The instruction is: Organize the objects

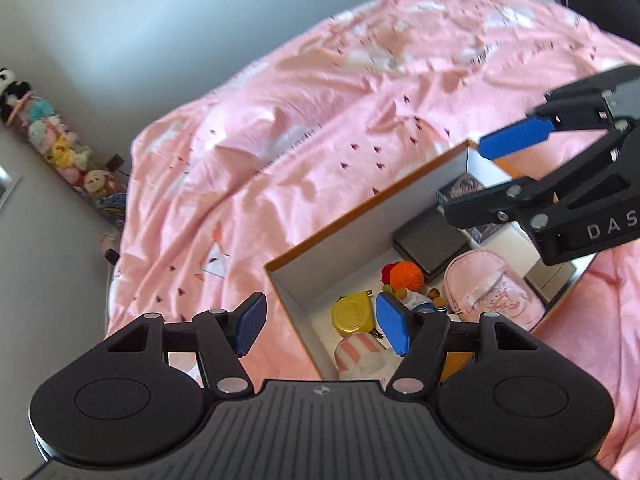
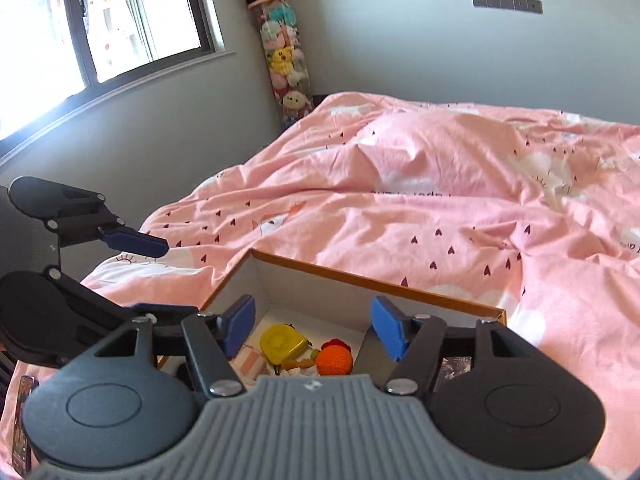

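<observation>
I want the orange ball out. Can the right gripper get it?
Probably yes. The right gripper hangs open above the open box, and the orange ball lies uncovered at the bottom, between its fingers.

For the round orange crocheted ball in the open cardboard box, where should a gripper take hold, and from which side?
Probably from straight above, fingers closing across the widest part of the round orange crocheted ball. It lies low in the open cardboard box, with a dark flat case crowding one side, so side approaches look blocked.
</observation>
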`<state>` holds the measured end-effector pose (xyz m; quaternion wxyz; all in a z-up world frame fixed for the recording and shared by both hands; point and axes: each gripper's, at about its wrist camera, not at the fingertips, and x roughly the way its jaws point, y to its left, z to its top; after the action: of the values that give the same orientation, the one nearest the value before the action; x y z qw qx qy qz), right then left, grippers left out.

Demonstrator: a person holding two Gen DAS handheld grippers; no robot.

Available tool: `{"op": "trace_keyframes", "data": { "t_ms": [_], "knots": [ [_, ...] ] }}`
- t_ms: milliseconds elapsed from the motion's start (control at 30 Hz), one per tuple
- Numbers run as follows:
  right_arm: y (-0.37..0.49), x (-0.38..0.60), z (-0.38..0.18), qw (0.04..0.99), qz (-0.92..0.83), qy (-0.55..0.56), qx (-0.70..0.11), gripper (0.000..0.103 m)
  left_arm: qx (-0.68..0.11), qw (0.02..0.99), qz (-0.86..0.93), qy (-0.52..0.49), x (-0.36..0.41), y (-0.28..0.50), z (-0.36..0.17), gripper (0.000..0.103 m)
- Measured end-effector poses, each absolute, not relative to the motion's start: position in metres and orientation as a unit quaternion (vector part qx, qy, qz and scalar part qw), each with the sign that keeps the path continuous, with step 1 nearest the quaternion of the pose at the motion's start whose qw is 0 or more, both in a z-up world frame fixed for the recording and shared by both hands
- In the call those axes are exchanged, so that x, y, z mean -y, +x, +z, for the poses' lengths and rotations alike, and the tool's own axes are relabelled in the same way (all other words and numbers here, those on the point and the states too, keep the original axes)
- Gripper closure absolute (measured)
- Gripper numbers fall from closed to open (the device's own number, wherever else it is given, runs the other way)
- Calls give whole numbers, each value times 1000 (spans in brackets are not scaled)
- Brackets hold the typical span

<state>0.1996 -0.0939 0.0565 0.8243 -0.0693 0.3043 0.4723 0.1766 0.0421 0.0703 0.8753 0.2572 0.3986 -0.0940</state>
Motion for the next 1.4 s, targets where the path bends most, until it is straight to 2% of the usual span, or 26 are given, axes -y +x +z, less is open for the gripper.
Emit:
{"op": "trace_keyframes", "data": {
  "t_ms": [67, 300, 433, 800, 1033, 1400],
  "knots": [
    [183, 106, 66, 830, 473, -64, -288, 27, -382, 889, -83, 239, -45, 159, 84, 27],
    [128, 140, 79, 855, 455, -61, -239, 21, -289, 943, -32, 160, -43, 114, 93, 14],
    [104, 158, 77, 869, 438, -48, -223, 16, -258, 961, -8, 102, -39, 89, 83, 11],
    [70, 200, 46, 915, 352, -19, -198, 13, -269, 962, 24, 24, -24, 61, 23, 11],
    [72, 207, 14, 913, 324, 11, -248, 13, -283, 958, 33, 13, -23, 51, 7, 11],
    [68, 197, 6, 907, 323, 4, -270, 13, -302, 952, 37, 11, -23, 46, -3, 11]
  ]
}}
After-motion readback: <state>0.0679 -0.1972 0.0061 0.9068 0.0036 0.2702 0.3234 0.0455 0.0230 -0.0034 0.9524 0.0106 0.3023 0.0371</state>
